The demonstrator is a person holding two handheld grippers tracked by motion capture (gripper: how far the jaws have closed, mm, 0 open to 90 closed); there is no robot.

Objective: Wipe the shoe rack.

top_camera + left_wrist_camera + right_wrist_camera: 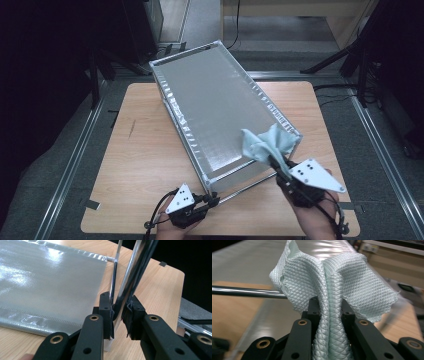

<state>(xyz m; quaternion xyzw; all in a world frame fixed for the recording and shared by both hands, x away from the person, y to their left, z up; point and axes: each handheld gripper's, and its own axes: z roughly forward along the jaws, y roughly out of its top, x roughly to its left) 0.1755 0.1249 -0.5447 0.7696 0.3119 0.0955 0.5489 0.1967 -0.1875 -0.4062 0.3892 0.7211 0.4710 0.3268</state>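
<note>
On table (pixel 140 165) | silver box (pixel 215 105) beside cloth (pixel 262 142) | rod (pixel 247 186) crosses front

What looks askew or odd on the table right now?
The silver fabric-covered frame box sits skewed across the wooden table, its far corner overhanging the edge. The left claw clamps its chrome rod; the right claw pinches a bunched pale-green waffle cloth.
</note>
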